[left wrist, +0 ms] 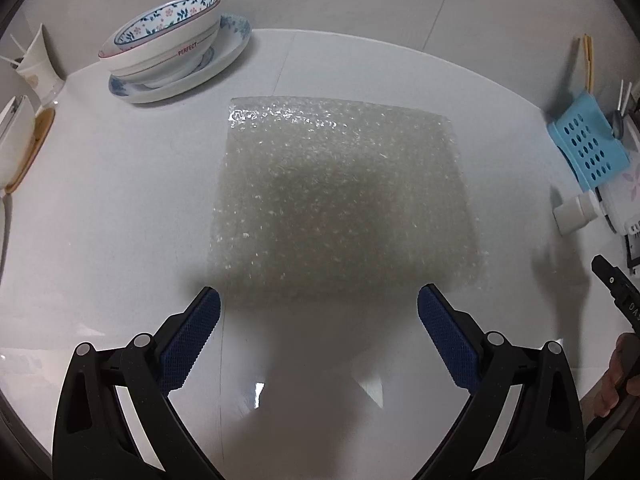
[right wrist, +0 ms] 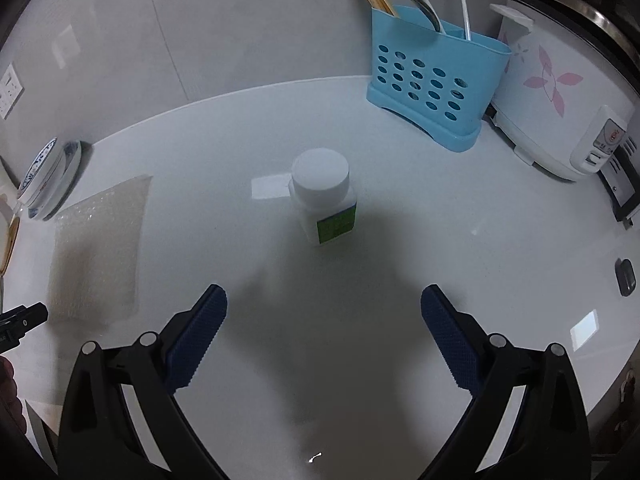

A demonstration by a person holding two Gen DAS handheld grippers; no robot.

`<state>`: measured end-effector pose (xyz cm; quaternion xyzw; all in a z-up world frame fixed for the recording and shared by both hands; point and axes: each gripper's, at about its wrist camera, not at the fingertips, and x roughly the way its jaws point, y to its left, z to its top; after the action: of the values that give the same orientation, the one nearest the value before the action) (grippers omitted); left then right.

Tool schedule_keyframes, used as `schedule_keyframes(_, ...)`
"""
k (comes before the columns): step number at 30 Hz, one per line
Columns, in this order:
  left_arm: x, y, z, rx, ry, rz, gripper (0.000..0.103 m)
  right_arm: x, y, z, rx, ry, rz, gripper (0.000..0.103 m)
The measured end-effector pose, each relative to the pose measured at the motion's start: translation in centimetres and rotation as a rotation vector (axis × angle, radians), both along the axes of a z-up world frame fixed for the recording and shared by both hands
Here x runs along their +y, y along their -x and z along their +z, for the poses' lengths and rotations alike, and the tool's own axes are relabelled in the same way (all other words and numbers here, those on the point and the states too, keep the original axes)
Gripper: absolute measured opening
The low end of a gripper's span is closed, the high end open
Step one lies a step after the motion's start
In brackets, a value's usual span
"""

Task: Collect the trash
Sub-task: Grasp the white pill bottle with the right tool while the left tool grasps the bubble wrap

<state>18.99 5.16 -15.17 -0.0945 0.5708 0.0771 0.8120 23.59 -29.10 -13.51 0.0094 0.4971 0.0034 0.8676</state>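
A sheet of clear bubble wrap (left wrist: 344,200) lies flat on the white table, straight ahead of my left gripper (left wrist: 319,300), which is open and empty just short of its near edge. In the right wrist view the same bubble wrap (right wrist: 100,244) lies at the left. A white pill bottle (right wrist: 326,196) with a white cap and a green label stands upright ahead of my right gripper (right wrist: 324,300), which is open with nothing between its fingers. In the left wrist view the pill bottle (left wrist: 576,210) sits at the far right.
A floral bowl (left wrist: 164,36) rests on a plate (left wrist: 180,80) at the back left. A blue utensil holder (right wrist: 432,80) and a white rice cooker (right wrist: 560,92) stand at the back right. A small dark object (right wrist: 625,277) lies at the right. A hand (left wrist: 618,376) shows at the edge.
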Motion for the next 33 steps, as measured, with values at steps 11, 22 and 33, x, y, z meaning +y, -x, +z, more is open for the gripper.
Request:
schedule_keyframes(11,2.8,-5.9,-3.4,0.083,-0.010,0.032,0.097,0.1,-6.0,-2.4,0.022,0.027,-0.080,0.094)
schedule_keyframes(22,1.8,-8.2,-4.1,0.139,-0.040,0.015,0.090,0.1,-8.3,-3.9,0.014,0.019,-0.143,0.080)
schedule_keyframes(33,0.4,-8.7,-2.8,0.170,-0.050,-0.023,0.017,0.8,-8.9,-4.7,0.026,0.000,-0.123,0.048)
